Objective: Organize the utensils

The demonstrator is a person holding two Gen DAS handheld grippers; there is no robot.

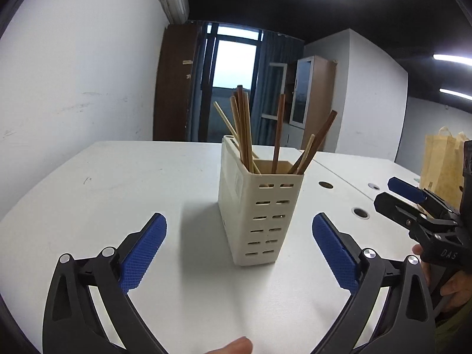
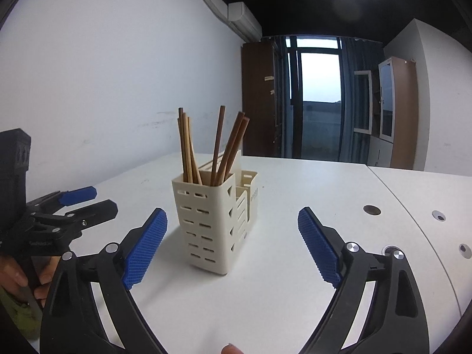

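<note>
A white table (image 1: 118, 183) fills the lower half of both of my wrist views, with a white wall (image 1: 73, 73) upper left and a dark window (image 1: 233, 67) at the far end of the room. A yellow bag (image 1: 439, 159) stands at the right edge of my left view.

Near the centre of each frame, a cream slotted utensil holder (image 1: 259, 215) stands upright on the table. Brown wooden chopsticks (image 1: 244, 129) lean at mixed angles out of its nearest compartment; the lower compartments behind it, seen in my right view, look bare.

My left gripper (image 1: 239, 253) sits low in its frame, blue pads spread wide with nothing between them. My right gripper (image 2: 233, 244) is likewise spread wide and grips nothing.
</note>
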